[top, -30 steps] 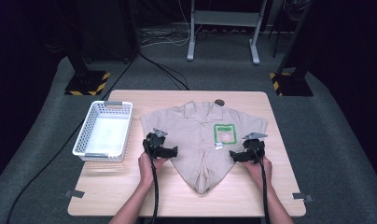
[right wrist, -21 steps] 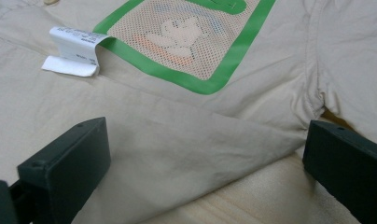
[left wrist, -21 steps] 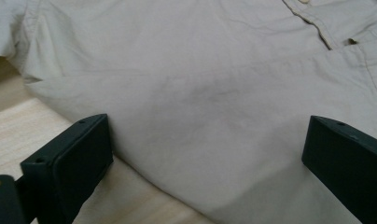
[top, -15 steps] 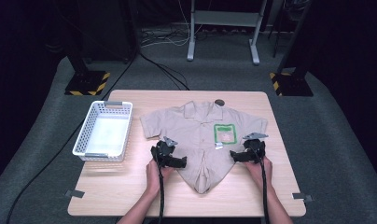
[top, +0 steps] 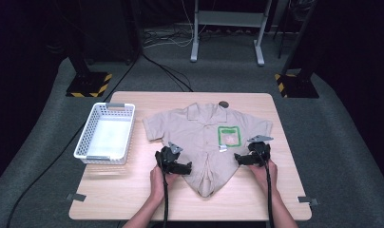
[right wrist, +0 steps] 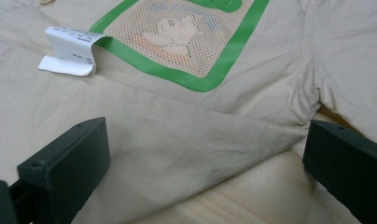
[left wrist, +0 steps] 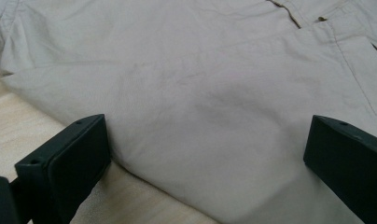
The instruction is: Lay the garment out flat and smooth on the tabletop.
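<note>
Beige shirt (top: 199, 137) hem under left claw (top: 180, 167), jaws apart | right claw (top: 241, 158) apart | tag print unreadable

The left tongs (top: 186, 167) have slid inward onto the shirt (top: 199, 130), jaws opening.

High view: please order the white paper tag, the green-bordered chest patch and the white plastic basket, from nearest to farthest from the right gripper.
From the right gripper:
1. White paper tag, just beside it on the beige shirt.
2. Green-bordered chest patch, slightly beyond the tag.
3. White plastic basket, across the table at the left.
</note>
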